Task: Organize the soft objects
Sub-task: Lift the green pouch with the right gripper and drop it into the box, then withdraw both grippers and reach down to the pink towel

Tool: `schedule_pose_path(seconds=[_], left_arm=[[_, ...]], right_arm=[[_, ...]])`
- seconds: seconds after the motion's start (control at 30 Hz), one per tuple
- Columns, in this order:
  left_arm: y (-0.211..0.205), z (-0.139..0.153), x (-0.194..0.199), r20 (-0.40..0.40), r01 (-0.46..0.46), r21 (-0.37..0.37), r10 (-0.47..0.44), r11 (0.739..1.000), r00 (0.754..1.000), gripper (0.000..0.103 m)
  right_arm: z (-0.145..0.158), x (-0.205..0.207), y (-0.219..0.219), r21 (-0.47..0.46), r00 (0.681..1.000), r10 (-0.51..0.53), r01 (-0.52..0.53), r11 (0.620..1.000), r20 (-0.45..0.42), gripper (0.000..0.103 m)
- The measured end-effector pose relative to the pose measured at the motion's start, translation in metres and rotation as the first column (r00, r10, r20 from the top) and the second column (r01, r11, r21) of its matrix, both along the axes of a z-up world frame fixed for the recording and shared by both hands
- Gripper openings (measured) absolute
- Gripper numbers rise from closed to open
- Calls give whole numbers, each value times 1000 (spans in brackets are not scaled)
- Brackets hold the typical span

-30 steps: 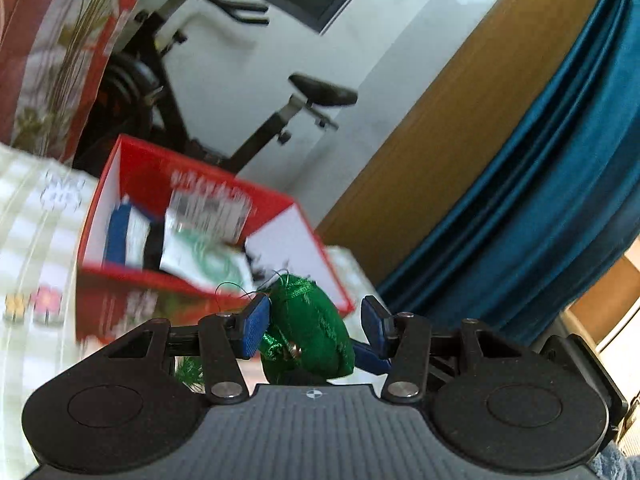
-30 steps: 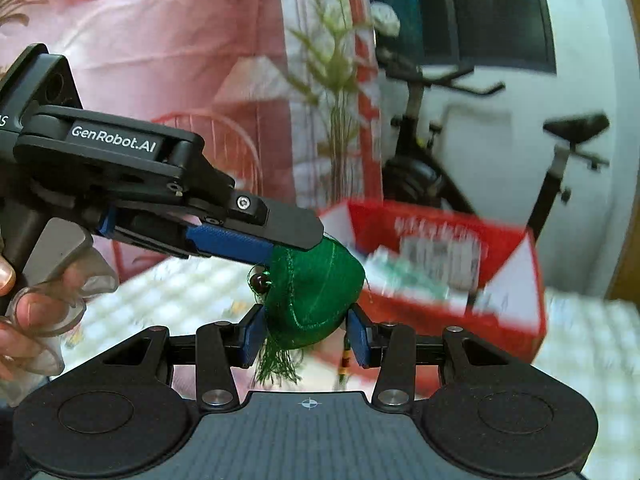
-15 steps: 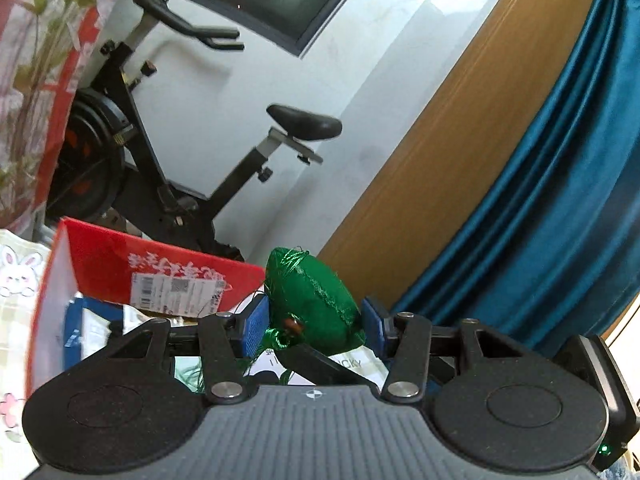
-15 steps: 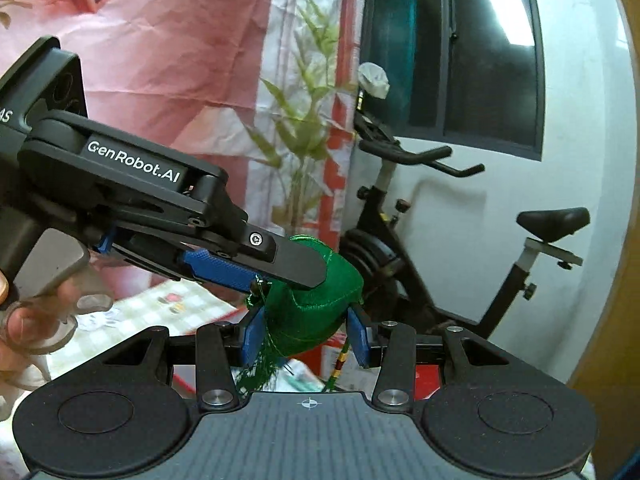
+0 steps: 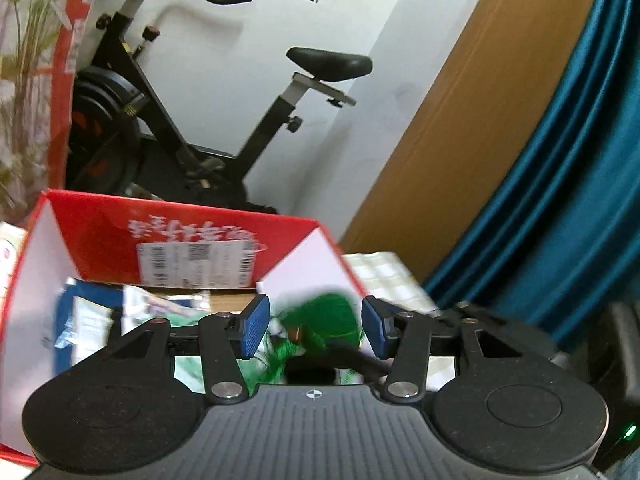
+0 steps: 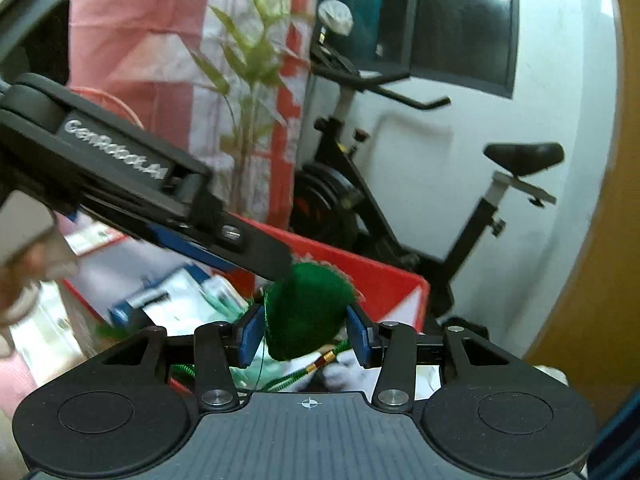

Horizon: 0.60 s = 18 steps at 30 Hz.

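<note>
Right tool (image 6: pixel 305 334) pinching green pouch (image 6: pixel 306 312) over red box (image 5: pixel 192 240), left tool (image 5: pixel 314 328) spread at 10 o'clock; next: lower, unclamp inside box.

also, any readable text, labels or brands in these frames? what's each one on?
"GenRobot.AI": white lettering on the black left gripper body, right wrist view.
White characters on the red cardboard box inner wall: upside down, blurred, unreadable.
White shipping label with codes on the same wall: too small to read.
Packets in the box: blurred.
</note>
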<state>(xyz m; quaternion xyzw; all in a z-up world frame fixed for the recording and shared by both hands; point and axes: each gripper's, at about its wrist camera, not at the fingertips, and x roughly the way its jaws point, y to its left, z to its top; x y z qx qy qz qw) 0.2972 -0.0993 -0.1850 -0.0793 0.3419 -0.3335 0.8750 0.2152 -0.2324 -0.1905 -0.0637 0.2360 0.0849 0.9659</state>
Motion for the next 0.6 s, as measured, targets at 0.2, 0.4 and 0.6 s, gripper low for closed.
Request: schedule_pose_path(seconds=[0.2,0.4,0.6], left_arm=[[19,2,-8,43,-45,78,41,996,998,54],[41,10,-28,103,-80,144,66,986,993,54],[63,17,-60,147,-124,173,99,977,984,56]], right_arm=[[-4,-16,1,8,1000,-11,11,1000,-6,43],[2,-38,12,22,1000,5,-5,1000,-3,43],[5,-64,26,45,1000,-1,1,999,0,43]])
